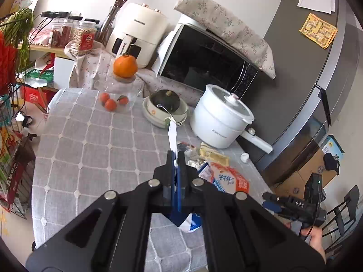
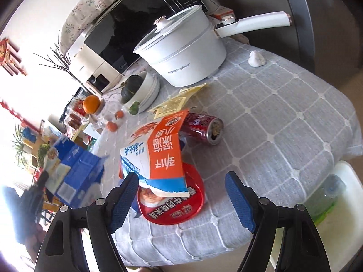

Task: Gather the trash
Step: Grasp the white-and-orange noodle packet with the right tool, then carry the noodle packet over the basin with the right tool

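Observation:
My left gripper (image 1: 175,156) is shut on a flattened blue and white carton (image 1: 172,136); a white strip of it sticks up past the fingertips. The same carton (image 2: 74,170) shows blurred at the left of the right wrist view. My right gripper (image 2: 181,178) stands open just above a pile of trash on the grey checked tablecloth (image 2: 283,117), touching none of it. The pile holds an orange, white and blue snack bag (image 2: 158,154), a red round lid (image 2: 177,210) under it, a red can (image 2: 202,128) on its side and yellow packets (image 2: 174,103). A crumpled tissue (image 2: 256,59) lies apart.
A white electric pot (image 2: 181,52), a bowl with a dark squash (image 2: 140,93), a microwave (image 1: 204,65) and an air fryer (image 1: 138,34) crowd the table's back. A glass bowl of tangerines (image 1: 113,104) is far left. A white bin (image 2: 340,217) with a plastic bottle stands beside the table.

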Demonstrator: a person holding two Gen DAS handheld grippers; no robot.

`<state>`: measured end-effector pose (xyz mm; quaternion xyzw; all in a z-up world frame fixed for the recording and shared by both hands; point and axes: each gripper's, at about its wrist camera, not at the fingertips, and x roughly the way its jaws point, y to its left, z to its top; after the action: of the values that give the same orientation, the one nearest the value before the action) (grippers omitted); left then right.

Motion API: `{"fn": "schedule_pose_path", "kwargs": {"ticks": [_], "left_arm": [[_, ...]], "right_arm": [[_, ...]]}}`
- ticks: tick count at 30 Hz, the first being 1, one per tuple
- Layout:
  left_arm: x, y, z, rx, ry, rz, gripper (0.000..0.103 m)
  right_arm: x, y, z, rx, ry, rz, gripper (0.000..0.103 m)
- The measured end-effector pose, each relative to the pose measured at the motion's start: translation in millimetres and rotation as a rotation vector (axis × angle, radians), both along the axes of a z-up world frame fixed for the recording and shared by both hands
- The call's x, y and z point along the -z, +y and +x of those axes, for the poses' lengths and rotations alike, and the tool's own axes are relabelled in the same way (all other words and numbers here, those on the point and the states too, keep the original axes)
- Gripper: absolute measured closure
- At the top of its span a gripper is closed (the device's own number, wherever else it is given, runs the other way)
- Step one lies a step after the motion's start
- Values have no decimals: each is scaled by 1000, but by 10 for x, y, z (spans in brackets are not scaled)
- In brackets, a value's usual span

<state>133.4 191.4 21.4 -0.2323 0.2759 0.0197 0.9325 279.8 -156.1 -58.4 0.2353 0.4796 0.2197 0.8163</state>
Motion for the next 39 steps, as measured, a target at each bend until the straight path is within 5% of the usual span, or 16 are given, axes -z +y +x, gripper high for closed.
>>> {"fn": "schedule_pose_path", "kwargs": {"ticks": [9, 14, 20, 31, 39], "left_arm": [[196, 39, -132, 25, 62, 76, 101], [192, 45, -193, 30, 58, 93, 101], [189, 56, -222, 23, 54, 69, 101], [-66, 67, -375, 4, -59, 21, 101], [-88, -199, -381, 85, -77, -6, 101]], "right_arm": [[312, 283, 426, -5, 47, 166, 35], [484, 369, 531, 0, 62, 212, 79], [219, 379, 447, -27, -50, 267, 99], [-380, 254, 125, -54, -186, 318, 100], [-865, -6, -342, -85, -275, 295, 100]]}}
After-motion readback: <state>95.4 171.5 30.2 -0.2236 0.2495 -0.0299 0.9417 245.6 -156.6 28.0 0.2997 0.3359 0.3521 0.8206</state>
